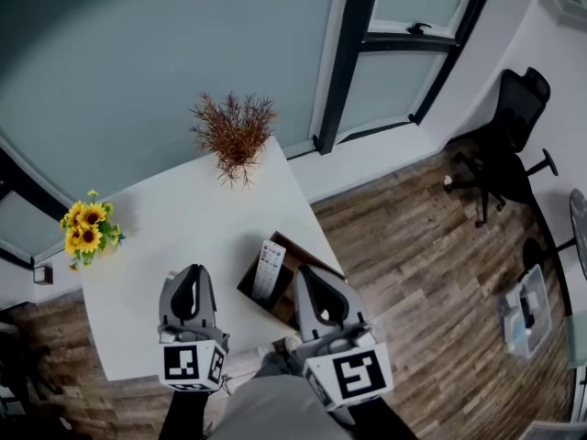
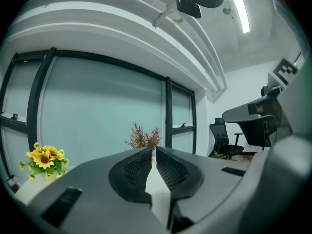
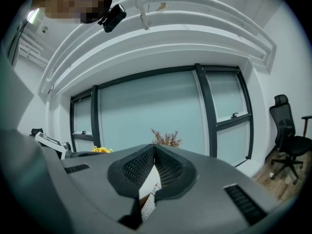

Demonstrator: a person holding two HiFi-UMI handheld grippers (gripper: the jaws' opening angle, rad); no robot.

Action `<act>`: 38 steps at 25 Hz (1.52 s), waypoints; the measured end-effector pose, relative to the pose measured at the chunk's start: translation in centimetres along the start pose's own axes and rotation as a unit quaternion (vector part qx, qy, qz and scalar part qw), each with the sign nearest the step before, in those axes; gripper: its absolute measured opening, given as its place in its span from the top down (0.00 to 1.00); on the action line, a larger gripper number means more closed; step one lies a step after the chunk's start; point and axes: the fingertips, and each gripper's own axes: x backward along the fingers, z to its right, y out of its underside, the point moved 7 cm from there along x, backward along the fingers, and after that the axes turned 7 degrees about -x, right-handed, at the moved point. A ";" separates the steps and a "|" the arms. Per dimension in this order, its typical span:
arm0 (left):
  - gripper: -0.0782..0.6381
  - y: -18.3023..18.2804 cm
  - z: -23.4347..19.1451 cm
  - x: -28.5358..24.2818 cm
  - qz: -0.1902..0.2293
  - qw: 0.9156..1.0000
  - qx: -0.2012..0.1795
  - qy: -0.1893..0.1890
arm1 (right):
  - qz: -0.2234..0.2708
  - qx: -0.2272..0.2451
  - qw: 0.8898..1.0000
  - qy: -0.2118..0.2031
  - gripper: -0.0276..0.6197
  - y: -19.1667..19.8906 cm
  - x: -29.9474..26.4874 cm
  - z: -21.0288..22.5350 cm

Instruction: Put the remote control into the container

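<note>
A white remote control stands on end, leaning inside a brown open container at the right edge of the white table. My left gripper hovers over the table just left of the container, jaws together with nothing between them. My right gripper is just right of the container, over the table's edge, its jaws also together and empty. In the left gripper view the fingertips meet. In the right gripper view the tips meet too, and the remote shows below through the gap behind them.
A dried brown plant stands at the table's far edge and a sunflower bunch at its left corner. Behind the table are a frosted glass wall and a dark window frame. A black office chair stands on the wooden floor at right.
</note>
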 end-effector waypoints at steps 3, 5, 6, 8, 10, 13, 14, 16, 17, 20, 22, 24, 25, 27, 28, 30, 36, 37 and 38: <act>0.87 0.7 -0.8 0.4 -0.013 1.000 0.005 -0.016 | 0.007 -0.001 1.000 -0.008 0.95 -0.1 -0.4 -0.4; 0.87 1.1 -1.5 0.7 -0.022 0.999 0.007 -0.029 | -0.001 0.000 1.000 -0.012 0.95 0.1 -0.5 -0.6; 0.87 1.3 -1.8 0.9 -0.026 0.999 0.007 -0.036 | -0.004 0.000 1.000 -0.015 0.95 0.2 -0.5 -0.7; 0.85 1.8 -2.4 1.3 -0.034 0.998 0.009 -0.047 | -0.007 0.002 1.000 -0.020 0.95 0.3 -0.6 -0.9; 0.81 2.2 -3.1 1.5 -0.039 0.998 0.014 -0.056 | -0.008 0.004 1.000 -0.023 0.95 0.4 -0.8 -1.2; 0.78 2.8 -4.0 1.9 -0.047 0.996 0.014 -0.068 | 0.001 0.003 1.000 -0.028 0.95 0.2 -1.1 -1.6; 0.76 3.1 -4.2 2.0 -0.052 0.996 0.011 -0.072 | 0.003 0.003 1.000 -0.029 0.95 0.1 -1.2 -1.7; 0.73 3.5 -4.7 2.2 -0.064 0.995 0.007 -0.077 | 0.004 0.005 0.999 -0.032 0.95 0.1 -1.3 -1.8; 0.71 3.8 -4.9 2.3 -0.070 0.994 0.006 -0.079 | 0.001 0.007 0.999 -0.033 0.95 0.2 -1.3 -1.8; 0.67 4.8 -5.6 2.5 -0.094 0.992 0.001 -0.085 | 0.000 0.004 0.999 -0.036 0.95 0.3 -1.3 -2.0; 0.67 5.5 -6.0 2.6 -0.107 0.990 0.000 -0.089 | -0.003 0.004 0.999 -0.037 0.95 0.4 -1.4 -2.2; 0.67 6.0 -6.3 2.7 -0.112 0.989 0.003 -0.094 | 0.002 0.003 0.999 -0.037 0.95 0.3 -1.6 -2.3; 0.67 6.2 -6.4 2.8 -0.113 0.989 0.006 -0.096 | 0.001 0.004 0.999 -0.037 0.95 0.3 -1.6 -2.3; 0.66 6.6 -6.6 2.8 -0.113 0.989 0.011 -0.097 | -0.003 0.004 0.999 -0.037 0.95 0.4 -1.7 -2.2; 0.66 6.8 -6.7 2.7 -0.115 0.988 0.011 -0.098 | -0.009 0.006 0.999 -0.037 0.95 0.6 -1.8 -2.2; 0.64 7.3 -6.9 2.7 -0.123 0.988 0.009 -0.098 | -0.012 0.007 0.999 -0.037 0.95 0.7 -1.9 -2.1; 0.59 8.9 -7.6 2.6 -0.151 0.984 0.003 -0.090 | 0.002 0.001 0.999 -0.035 0.95 0.3 -2.3 -2.3; 0.58 9.1 -7.9 2.6 -0.157 0.984 0.001 -0.090 | 0.003 -0.001 0.999 -0.034 0.95 0.3 -2.4 -2.4; 0.58 9.4 -8.1 2.5 -0.162 0.983 -0.001 -0.090 | 0.003 -0.001 0.999 -0.034 0.95 0.3 -2.5 -2.4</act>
